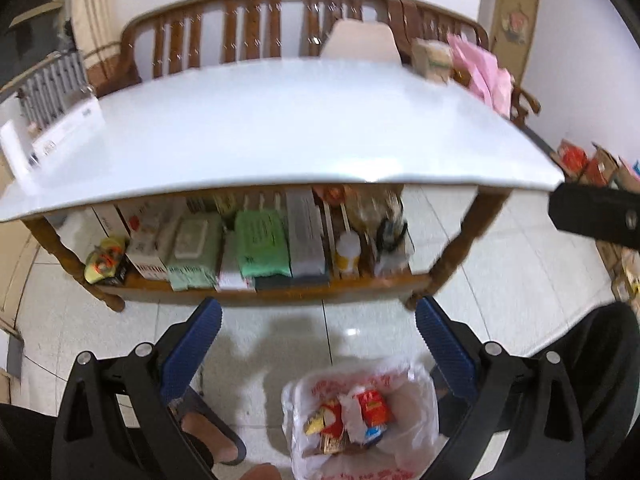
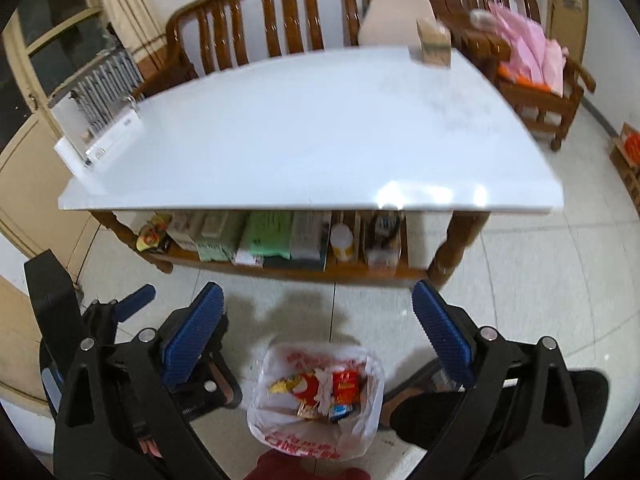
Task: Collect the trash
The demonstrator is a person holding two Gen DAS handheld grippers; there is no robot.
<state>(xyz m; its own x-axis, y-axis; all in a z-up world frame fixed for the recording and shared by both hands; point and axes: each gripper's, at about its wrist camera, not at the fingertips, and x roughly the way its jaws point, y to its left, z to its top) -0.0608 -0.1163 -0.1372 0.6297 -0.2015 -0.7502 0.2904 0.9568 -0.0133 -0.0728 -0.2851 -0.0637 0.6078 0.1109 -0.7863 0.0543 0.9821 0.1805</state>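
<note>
From the left wrist camera, the left gripper (image 1: pixel 318 322) hangs with its blue-padded jaws spread wide and nothing between them, above a white plastic bag (image 1: pixel 360 416) standing open on the tiled floor (image 1: pixel 500 272). Red and yellow snack wrappers (image 1: pixel 348 416) lie inside the bag. A sandalled foot (image 1: pixel 208 432) shows just left of the bag, partly behind the left finger. Ahead stands a white-topped table (image 1: pixel 280 128) with a lower shelf (image 1: pixel 256 292) crowded with packets and boxes, and a wooden bench (image 1: pixel 260 28) behind it. At the right edge a black part of the right gripper (image 1: pixel 596 216) juts into frame; cartons (image 1: pixel 592 164) sit on the floor beyond it.

From the right wrist camera, the right gripper (image 2: pixel 318 312) is likewise wide open and empty, over the same bag (image 2: pixel 316 396), the wrappers (image 2: pixel 320 390) clearer here. This view alone shows the whole left gripper (image 2: pixel 132 320) low at the left, a small carton (image 2: pixel 434 46) sharply on the table's (image 2: pixel 304 132) far corner, pink bags (image 2: pixel 528 48) piled on a wooden chair (image 2: pixel 548 100), and a white rack (image 2: pixel 100 120) at the table's left end.
</note>
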